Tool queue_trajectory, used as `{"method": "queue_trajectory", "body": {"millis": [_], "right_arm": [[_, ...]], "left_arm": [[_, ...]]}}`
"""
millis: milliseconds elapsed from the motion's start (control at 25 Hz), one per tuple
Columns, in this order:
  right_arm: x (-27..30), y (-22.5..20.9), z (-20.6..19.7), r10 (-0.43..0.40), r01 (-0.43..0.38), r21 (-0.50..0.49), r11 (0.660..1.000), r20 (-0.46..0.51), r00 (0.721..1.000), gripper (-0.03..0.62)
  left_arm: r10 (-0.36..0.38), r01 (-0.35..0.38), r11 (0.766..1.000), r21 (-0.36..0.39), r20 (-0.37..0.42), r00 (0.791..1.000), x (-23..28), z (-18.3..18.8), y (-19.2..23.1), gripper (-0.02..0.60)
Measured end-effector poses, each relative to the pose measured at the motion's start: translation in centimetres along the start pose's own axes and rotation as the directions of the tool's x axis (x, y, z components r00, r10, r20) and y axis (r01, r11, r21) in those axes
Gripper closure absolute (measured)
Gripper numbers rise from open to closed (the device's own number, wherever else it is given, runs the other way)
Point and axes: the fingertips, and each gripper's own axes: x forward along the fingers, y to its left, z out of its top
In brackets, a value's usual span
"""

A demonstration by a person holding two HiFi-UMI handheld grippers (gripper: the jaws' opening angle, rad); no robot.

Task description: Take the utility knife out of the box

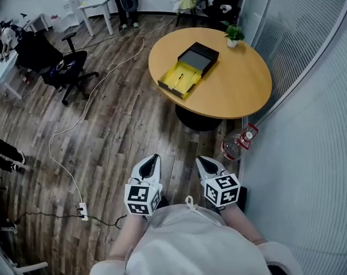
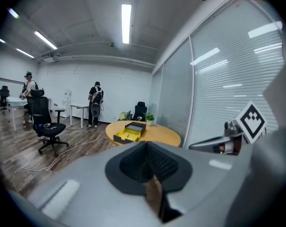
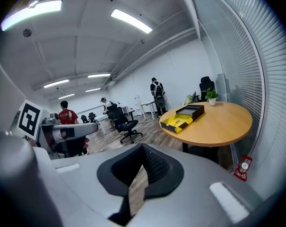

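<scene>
The open box (image 1: 187, 69) lies on the round wooden table (image 1: 242, 85), a yellow tray in front and a black half behind. A thin dark shape lies in the yellow tray; I cannot tell whether it is the utility knife. The box shows small and far off in the left gripper view (image 2: 129, 132) and the right gripper view (image 3: 183, 117). My left gripper (image 1: 155, 158) and right gripper (image 1: 201, 160) are held close to the person's body, well short of the table, pointing toward it. Both are shut with nothing between their jaws.
A clear water jug (image 1: 233, 145) with a red lantern stands on the floor by the table's base. A potted plant (image 1: 233, 34) sits at the table's far edge. A black office chair (image 1: 61, 67) and a white cable with power strip (image 1: 83, 211) are at the left. Glass wall at right.
</scene>
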Motion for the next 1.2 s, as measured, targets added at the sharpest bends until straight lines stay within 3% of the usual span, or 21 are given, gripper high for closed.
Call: {"method": "queue_trajectory", "body": {"millis": [320, 480, 880, 1200], "right_arm": [[12.0, 5.8, 4.1, -0.041, 0.041, 0.046, 0.998, -0.011, 0.999, 0.594], [16.3, 7.6, 5.4, -0.081, 0.083, 0.059, 0.995, -0.028, 0.996, 0.594], [23.6, 6.6, 6.7, -0.140, 0.148, 0.084, 0.985, -0.100, 0.985, 0.594], [31.5, 0.6, 10.4, -0.146, 0.156, 0.103, 0.982, -0.104, 0.984, 0.594]], "left_arm": [[0.013, -0.012, 1.000, -0.018, 0.032, 0.999, 1.9, 3.8, 15.3, 0.577], [-0.016, 0.017, 0.999, -0.033, 0.037, 0.999, 3.1, 4.9, 20.6, 0.577], [-0.079, 0.077, 0.994, -0.077, -0.026, 0.996, 9.1, 4.0, 26.2, 0.577], [-0.085, 0.083, 0.995, -0.049, -0.054, 0.995, 18.6, 5.9, 29.5, 0.577]]}}
